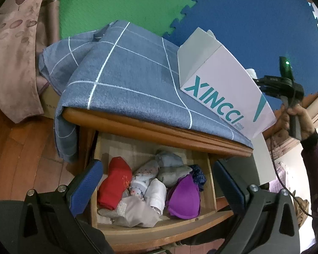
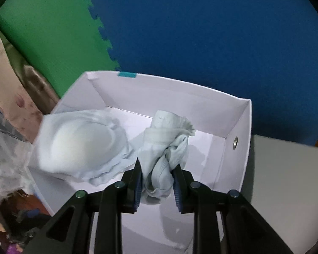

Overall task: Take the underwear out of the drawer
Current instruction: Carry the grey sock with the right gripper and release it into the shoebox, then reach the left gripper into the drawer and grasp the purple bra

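Note:
An open wooden drawer (image 1: pixel 159 225) holds several rolled and folded underwear pieces: a red one (image 1: pixel 114 185), a white one (image 1: pixel 155 194), a purple bra (image 1: pixel 184 199) and others. My left gripper (image 1: pixel 156 182) hovers above the drawer, open and empty. My right gripper (image 2: pixel 159 182) is over a white box (image 2: pixel 237 127) and is shut on a bunched pale blue piece of underwear (image 2: pixel 163 150); a padded pale blue cup (image 2: pixel 80 146) hangs off to its left. In the left wrist view the same box (image 1: pixel 222 84) stands on the cabinet top, with the right gripper's body (image 1: pixel 286 86) and a hand (image 1: pixel 294 116) behind it.
A blue checked cloth (image 1: pixel 127 69) covers the cabinet top. Green and blue foam mats (image 1: pixel 243 10) line the wall behind. A patterned curtain (image 1: pixel 14 53) hangs at the left over a wooden floor (image 1: pixel 21 158). A grey surface (image 2: pixel 286 173) lies right of the box.

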Demonstrator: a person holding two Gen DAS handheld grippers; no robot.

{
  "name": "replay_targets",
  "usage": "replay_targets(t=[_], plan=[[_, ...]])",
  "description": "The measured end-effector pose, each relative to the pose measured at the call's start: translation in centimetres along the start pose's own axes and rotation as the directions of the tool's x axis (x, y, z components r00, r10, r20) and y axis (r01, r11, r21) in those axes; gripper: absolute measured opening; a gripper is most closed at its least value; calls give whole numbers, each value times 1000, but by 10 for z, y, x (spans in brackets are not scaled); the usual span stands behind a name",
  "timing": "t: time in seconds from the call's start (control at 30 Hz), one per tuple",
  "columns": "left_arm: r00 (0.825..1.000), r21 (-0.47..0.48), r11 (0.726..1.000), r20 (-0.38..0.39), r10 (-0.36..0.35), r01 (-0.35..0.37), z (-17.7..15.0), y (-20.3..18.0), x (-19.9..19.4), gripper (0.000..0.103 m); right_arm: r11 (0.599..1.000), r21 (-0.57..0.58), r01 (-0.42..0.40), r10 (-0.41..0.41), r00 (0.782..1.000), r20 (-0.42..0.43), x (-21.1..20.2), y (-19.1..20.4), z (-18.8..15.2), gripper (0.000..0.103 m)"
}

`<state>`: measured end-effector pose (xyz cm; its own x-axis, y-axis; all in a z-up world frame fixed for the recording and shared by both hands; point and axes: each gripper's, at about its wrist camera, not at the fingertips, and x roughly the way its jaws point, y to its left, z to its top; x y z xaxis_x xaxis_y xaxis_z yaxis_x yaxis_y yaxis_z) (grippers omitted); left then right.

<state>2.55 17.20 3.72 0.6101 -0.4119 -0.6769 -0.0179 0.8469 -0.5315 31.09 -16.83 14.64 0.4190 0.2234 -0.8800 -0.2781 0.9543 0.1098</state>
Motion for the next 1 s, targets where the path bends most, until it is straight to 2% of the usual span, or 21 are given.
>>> replay_targets(t=[0.23,0.3,0.37,0.47,0.57,0.67,0.77,0.87,1.0], plan=[[1000,-7,1000,-8,-5,5,1,0,2,102,995,-61,79,-80,997,-21,22,19,3,27],[1000,-8,1000,-12,-5,5,1,0,3,102,993,-75,91,-91,996,-3,18,25,4,32],[1000,-8,1000,-15,-7,7,0,-1,3,102,992,-81,95,-92,995,33,9,25,-1,41],[1000,-8,1000,-14,-3,3,0,-1,3,102,995,-89,53,-41,990,135,-16,19,-12,46],[1000,-12,1000,-15,-1,1,1,0,4,102,996,-68,-48,64,969,240,-45,12,-25,46],[1000,-9,1000,-15,4,-4,1,-1,4,102,980,-107,-169,196,919,343,-82,12,-57,46],[1000,-3,1000,-15,7,-7,0,-2,5,102,952,-210,-224,290,880,376,-113,25,-116,46],[1000,2,1000,-17,14,-13,0,-3,6,102,931,-252,-264,340,877,339,-119,33,-170,46],[999,15,999,-29,31,-31,0,-6,9,102,939,-256,-229,296,919,262,-97,43,-247,46]])
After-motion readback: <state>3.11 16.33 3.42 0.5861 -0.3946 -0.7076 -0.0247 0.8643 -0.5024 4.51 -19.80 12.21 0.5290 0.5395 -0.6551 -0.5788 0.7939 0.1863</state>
